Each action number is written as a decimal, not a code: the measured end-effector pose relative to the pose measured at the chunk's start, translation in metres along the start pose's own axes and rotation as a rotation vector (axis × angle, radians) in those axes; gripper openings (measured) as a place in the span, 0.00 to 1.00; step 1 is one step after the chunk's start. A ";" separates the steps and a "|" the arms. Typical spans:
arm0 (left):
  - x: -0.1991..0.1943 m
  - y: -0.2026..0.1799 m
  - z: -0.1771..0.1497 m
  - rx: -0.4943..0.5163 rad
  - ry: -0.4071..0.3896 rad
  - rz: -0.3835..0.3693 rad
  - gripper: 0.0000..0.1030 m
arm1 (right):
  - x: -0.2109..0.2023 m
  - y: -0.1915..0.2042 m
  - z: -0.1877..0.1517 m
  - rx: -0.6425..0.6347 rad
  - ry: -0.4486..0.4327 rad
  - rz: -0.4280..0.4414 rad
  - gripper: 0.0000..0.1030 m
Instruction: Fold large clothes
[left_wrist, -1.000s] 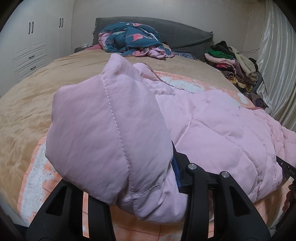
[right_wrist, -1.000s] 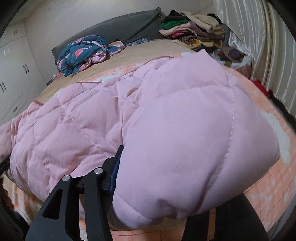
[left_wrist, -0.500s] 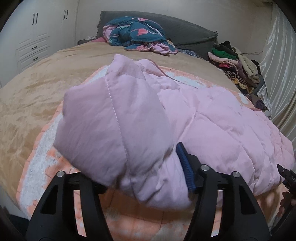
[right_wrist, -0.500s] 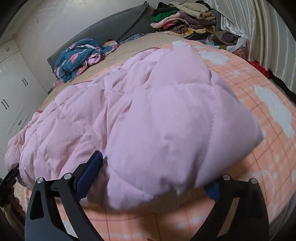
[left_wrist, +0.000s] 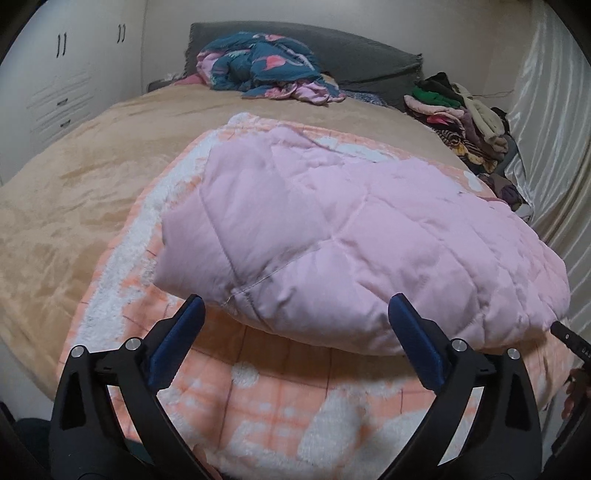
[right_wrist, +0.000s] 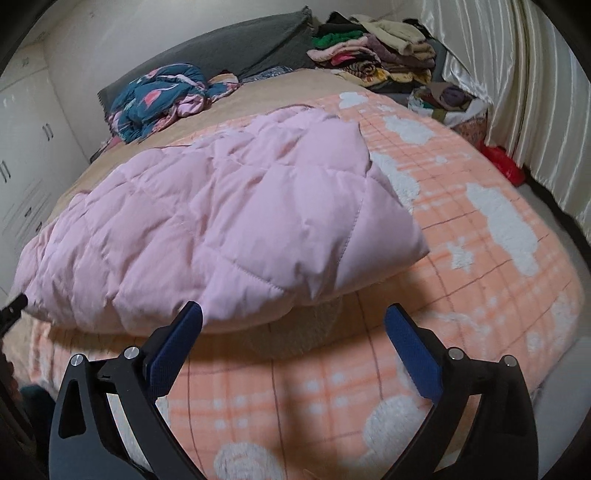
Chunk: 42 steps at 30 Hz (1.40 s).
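Observation:
A pink quilted puffer garment (left_wrist: 351, 236) lies folded over itself on an orange-and-white checked blanket (left_wrist: 295, 398) on the bed; it also shows in the right wrist view (right_wrist: 221, 229). My left gripper (left_wrist: 295, 325) is open and empty, just in front of the garment's near left edge. My right gripper (right_wrist: 293, 325) is open and empty, just in front of the garment's near right edge. Neither touches the fabric. The blanket also shows in the right wrist view (right_wrist: 480, 258).
A tan bed cover (left_wrist: 74, 192) lies to the left. A crumpled blue-and-pink garment (left_wrist: 266, 66) sits by the grey headboard (left_wrist: 362, 55). A pile of folded clothes (right_wrist: 373, 48) stands at the far right by a cream curtain (right_wrist: 517, 74). White wardrobes (left_wrist: 55, 74) stand on the left.
Both grippers opened and let go of the pink garment, then pulled back toward the near edge of the bed. The garment dropped flat onto the blanket.

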<state>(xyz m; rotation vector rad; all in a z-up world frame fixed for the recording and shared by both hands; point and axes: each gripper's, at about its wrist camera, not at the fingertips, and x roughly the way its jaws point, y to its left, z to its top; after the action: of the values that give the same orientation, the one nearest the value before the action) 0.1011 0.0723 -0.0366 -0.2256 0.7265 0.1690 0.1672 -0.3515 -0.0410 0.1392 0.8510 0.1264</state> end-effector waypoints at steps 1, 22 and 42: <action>-0.004 -0.001 0.000 0.005 -0.004 -0.002 0.91 | -0.006 0.003 0.000 -0.012 -0.008 0.001 0.96; -0.102 -0.024 -0.006 0.091 -0.177 -0.066 0.91 | -0.134 0.092 -0.003 -0.216 -0.309 0.074 0.96; -0.119 -0.033 -0.031 0.121 -0.153 -0.098 0.91 | -0.152 0.134 -0.054 -0.247 -0.289 0.157 0.96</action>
<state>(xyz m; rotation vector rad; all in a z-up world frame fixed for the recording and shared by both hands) 0.0011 0.0235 0.0259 -0.1310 0.5701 0.0481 0.0201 -0.2410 0.0595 -0.0088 0.5297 0.3483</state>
